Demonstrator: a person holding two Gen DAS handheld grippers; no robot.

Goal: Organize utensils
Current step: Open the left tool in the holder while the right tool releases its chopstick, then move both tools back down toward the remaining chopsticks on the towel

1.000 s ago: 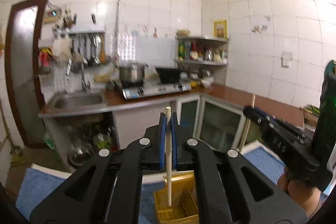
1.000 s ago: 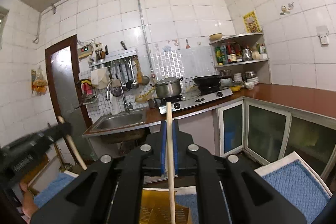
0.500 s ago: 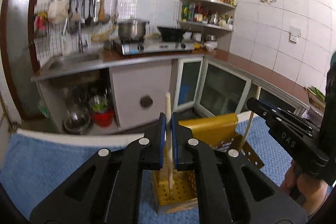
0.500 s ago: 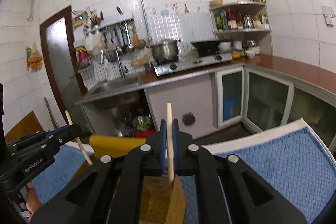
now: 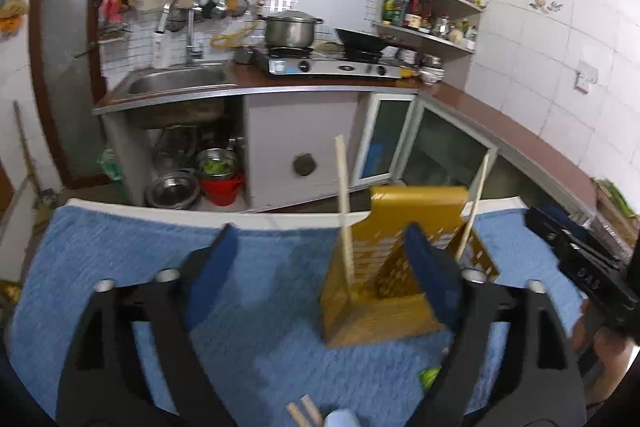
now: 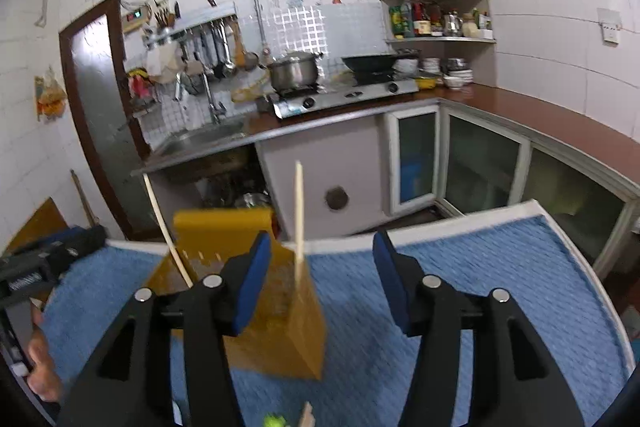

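Two grippers hover over our blue mat [image 5: 120, 267], where the yellow utensil holder [image 5: 376, 311] stands near the far edge. We see the left gripper [image 5: 320, 279] and right gripper [image 6: 318, 277] both opening, pads touching nothing. Two chopsticks [image 5: 345, 211] [image 5: 472, 207] stand free in the holder.

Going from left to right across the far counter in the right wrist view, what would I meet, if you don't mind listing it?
Sink → steel pot on the stove → black wok → stacked bowls below the corner shelf.
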